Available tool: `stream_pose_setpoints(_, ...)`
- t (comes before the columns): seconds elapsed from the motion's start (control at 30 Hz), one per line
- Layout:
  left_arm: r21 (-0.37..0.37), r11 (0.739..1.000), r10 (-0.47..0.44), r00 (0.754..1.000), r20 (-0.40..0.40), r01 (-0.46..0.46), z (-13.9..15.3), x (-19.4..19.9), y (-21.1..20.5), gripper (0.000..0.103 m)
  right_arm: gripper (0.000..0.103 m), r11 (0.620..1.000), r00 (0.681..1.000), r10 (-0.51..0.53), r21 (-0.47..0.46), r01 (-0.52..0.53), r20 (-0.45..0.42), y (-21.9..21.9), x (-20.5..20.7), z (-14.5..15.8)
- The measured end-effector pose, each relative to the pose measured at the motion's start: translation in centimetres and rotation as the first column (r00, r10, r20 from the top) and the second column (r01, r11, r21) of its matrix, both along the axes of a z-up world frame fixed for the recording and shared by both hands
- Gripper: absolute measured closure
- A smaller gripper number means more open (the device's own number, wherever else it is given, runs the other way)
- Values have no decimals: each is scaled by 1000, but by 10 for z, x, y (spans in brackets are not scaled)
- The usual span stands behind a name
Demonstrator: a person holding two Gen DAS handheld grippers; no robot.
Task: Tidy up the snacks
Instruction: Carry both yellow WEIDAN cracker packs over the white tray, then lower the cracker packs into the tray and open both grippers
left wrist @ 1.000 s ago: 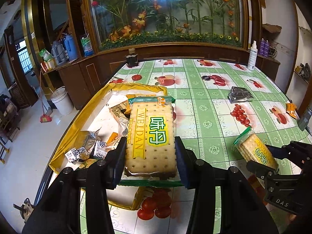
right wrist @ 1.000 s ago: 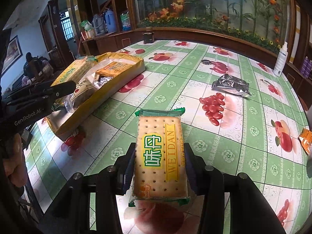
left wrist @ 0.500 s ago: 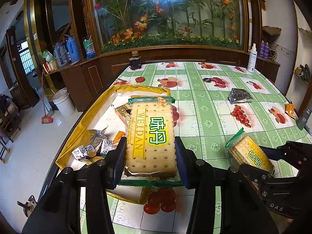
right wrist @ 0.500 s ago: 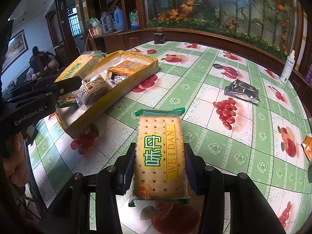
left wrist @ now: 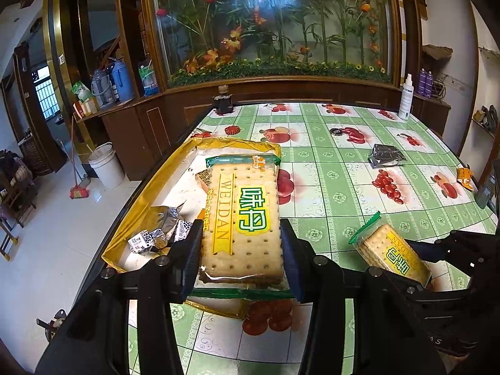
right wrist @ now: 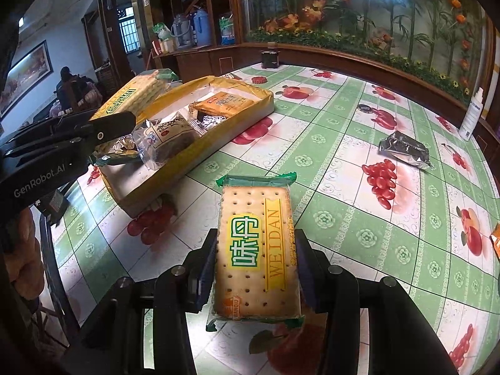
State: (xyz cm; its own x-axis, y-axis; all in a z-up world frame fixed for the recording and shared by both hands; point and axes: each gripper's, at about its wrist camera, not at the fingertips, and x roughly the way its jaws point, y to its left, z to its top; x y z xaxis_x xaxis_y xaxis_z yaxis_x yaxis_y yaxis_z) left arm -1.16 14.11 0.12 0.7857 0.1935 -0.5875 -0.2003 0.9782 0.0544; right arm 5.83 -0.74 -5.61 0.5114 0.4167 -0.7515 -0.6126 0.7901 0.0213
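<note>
Right now my left tool [left wrist: 242, 250] is clamped on a cracker pack [left wrist: 243, 218], its two blue pads pressing the long sides near the pack's lower end. That pack lies face up between the fingers, printed side toward the camera, and hangs over the near end of the gold box [left wrist: 150, 200] that sits on the bench [left wrist: 337, 168]. My left hand is angled forward and downward, so the tool points across the box toward the far wall.

My right tool [right wrist: 254, 268] grips a second cracker pack [right wrist: 257, 250] in the same way, pads on both long edges, the green crimped end sticking out ahead. This hand tilts down more steeply and holds its pack above the green checked cloth, well apart from the box and to its right. In the left wrist view that second pack shows at the lower right, tilted.

Inside the box lie a brown wrapped cake [right wrist: 170, 139], an orange packet [right wrist: 226, 103] and some small black-and-white sweets [left wrist: 143, 240]. A silver foil pouch [right wrist: 404, 149] rests alone on the cloth farther out, and a white spray bottle [right wrist: 472, 115] stands at the far edge.
</note>
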Motion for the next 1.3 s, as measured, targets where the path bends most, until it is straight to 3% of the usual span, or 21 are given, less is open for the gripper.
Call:
stream_pose_setpoints(0.83, -10, 999, 41, 999, -8, -41, -6, 2, 21, 58, 56, 999, 999, 49, -5, -49, 24, 28, 10, 10)
stream_pose_setpoints(1.3, -83, 990, 111, 992, -62, -116, -20, 18, 72, 58, 56, 989, 988, 143, 28, -145, 54, 99, 53, 32)
